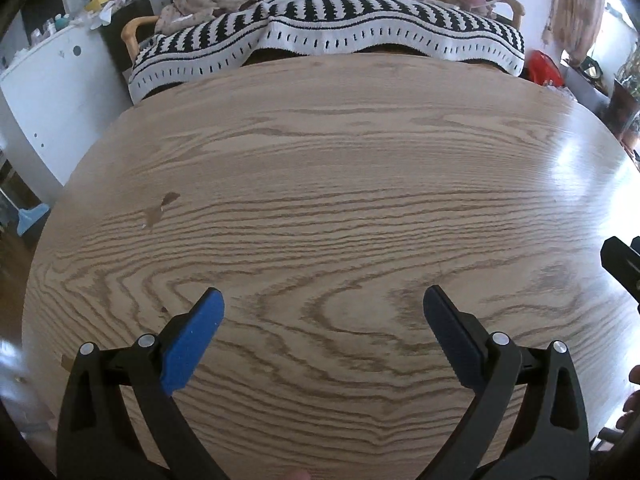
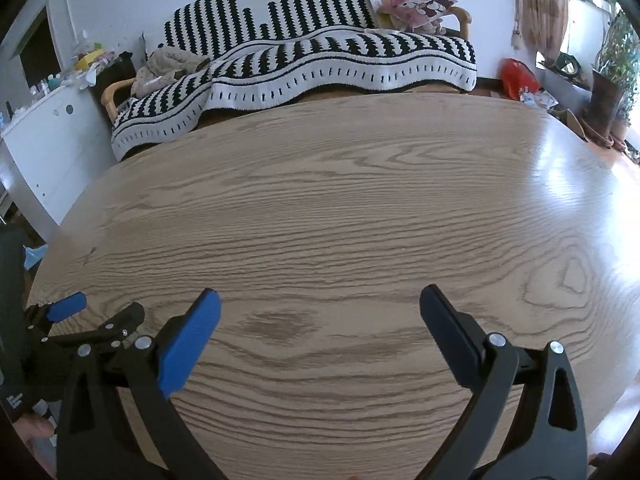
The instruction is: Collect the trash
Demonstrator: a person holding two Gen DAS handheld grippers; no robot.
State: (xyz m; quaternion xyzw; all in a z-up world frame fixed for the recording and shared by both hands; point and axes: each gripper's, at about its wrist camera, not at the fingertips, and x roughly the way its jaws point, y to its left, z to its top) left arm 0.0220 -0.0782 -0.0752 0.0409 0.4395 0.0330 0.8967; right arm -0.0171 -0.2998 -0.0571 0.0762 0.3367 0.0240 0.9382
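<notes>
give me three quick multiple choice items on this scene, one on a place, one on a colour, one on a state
1. Where does the striped blanket lie?
A. on the sofa beyond the table
B. on the table top
C. on the floor under the table

2. What colour is the bag on the floor right of the sofa?
A. green
B. red
C. white

3. How do the left tongs and the right tongs stand?
A. both shut on trash
B. one open, one shut
C. both open and empty

Answers: 1 A, it drapes the sofa behind the wooden table. 2 B, it is bright red. 3 C, a wide gap shows bare wood between each pair of fingers.
</notes>
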